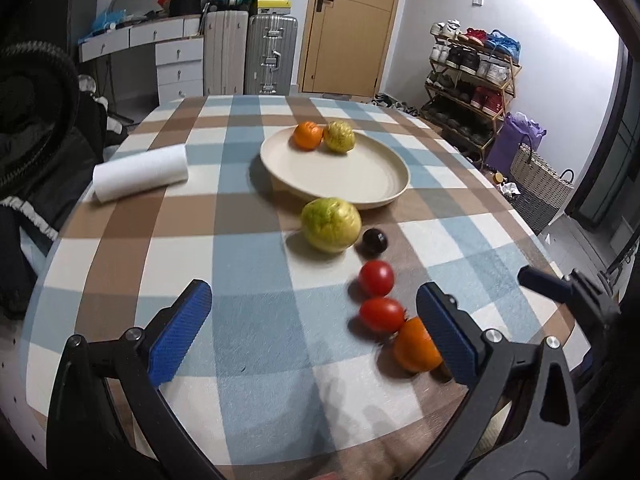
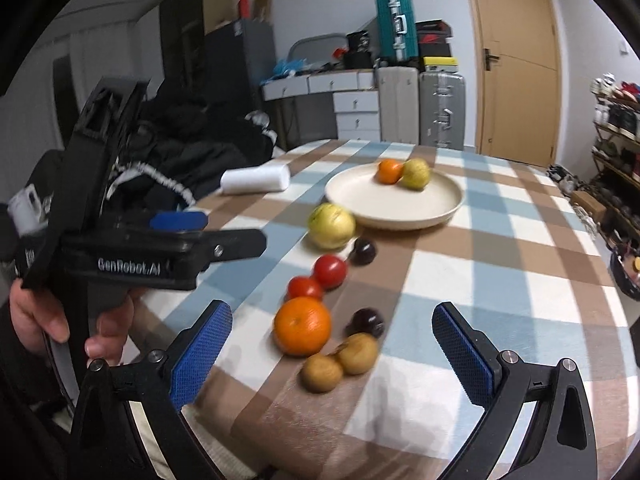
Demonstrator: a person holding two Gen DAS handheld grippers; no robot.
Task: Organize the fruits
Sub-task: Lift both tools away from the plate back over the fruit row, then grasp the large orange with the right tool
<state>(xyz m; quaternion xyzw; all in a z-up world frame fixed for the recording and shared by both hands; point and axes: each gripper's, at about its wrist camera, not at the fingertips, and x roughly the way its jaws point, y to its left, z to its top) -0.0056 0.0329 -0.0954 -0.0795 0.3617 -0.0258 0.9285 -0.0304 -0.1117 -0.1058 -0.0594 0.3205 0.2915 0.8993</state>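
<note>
A cream plate (image 1: 360, 184) (image 2: 380, 204) holds an orange (image 1: 308, 135) and a yellow-green fruit (image 1: 339, 137). In front of it on the checked cloth lie a big green fruit (image 1: 330, 230) (image 2: 331, 225), a dark plum (image 1: 375, 242), two tomatoes (image 1: 376, 278) (image 1: 381, 314) and a second orange (image 2: 302, 326). A second plum (image 2: 366, 322) and two brown fruits (image 2: 356, 353) (image 2: 322, 372) lie nearest. My left gripper (image 1: 312, 296) is open and empty, left of the row. My right gripper (image 2: 332, 314) is open around the orange and brown fruits, not touching them.
A white paper roll (image 1: 140, 172) (image 2: 256, 179) lies left of the plate. Dark clothes (image 2: 192, 152) are piled past the table's left edge. A hand (image 2: 108, 332) holds the left gripper. A shoe rack (image 1: 472, 76) stands to the right of the table.
</note>
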